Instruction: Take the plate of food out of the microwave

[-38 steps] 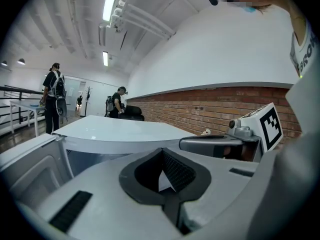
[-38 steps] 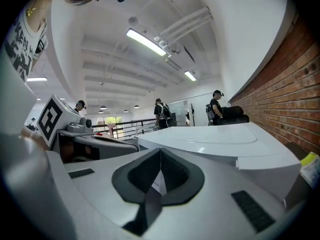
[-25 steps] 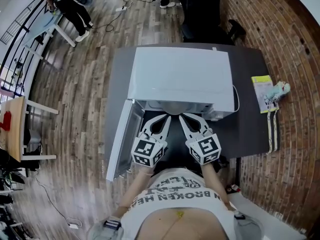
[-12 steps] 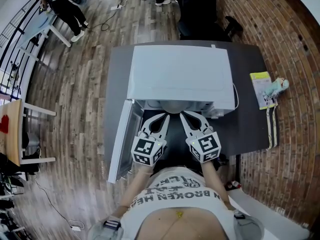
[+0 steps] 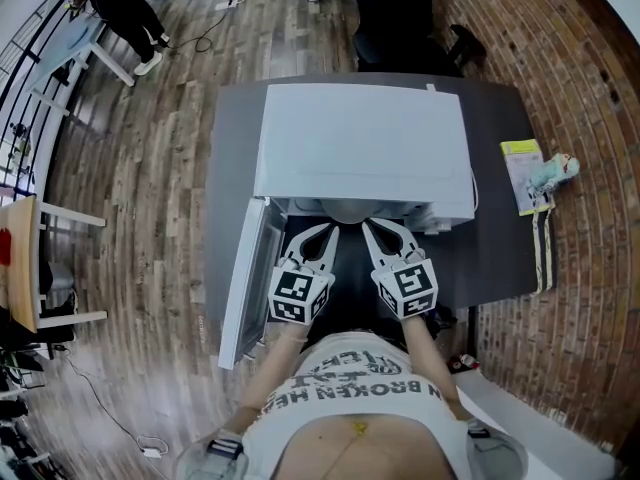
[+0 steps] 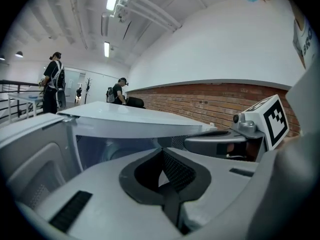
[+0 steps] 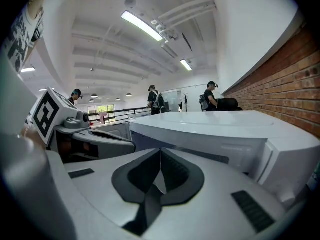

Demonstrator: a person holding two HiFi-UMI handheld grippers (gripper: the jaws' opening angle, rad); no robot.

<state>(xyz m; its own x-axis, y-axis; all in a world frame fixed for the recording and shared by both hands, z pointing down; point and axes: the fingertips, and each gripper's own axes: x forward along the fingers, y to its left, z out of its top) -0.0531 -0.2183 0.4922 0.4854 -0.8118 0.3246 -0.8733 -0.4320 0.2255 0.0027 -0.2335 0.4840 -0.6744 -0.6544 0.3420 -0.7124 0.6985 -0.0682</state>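
Observation:
A white microwave [image 5: 360, 153] stands on a dark grey table [image 5: 500, 248] with its door [image 5: 245, 278] swung open to the left. A pale rounded shape [image 5: 345, 211] shows at the mouth of the cavity; I cannot tell if it is the plate. My left gripper [image 5: 331, 229] and right gripper [image 5: 367, 227] are side by side just in front of the opening, both shut and holding nothing. In the left gripper view the shut left gripper [image 6: 161, 152] faces the cavity under the microwave's top [image 6: 130, 116]. The right gripper [image 7: 160, 152] faces the microwave's front [image 7: 225, 134].
A yellow-green booklet [image 5: 522, 173] and a small plush toy [image 5: 556, 174] lie at the table's right edge, beside a brick wall [image 5: 560, 58]. A black chair [image 5: 395, 18] stands behind the table. People stand far off at the upper left.
Both grippers have sunk slightly in front of the microwave's mouth. Their jaws stay shut and nothing has been taken hold of.

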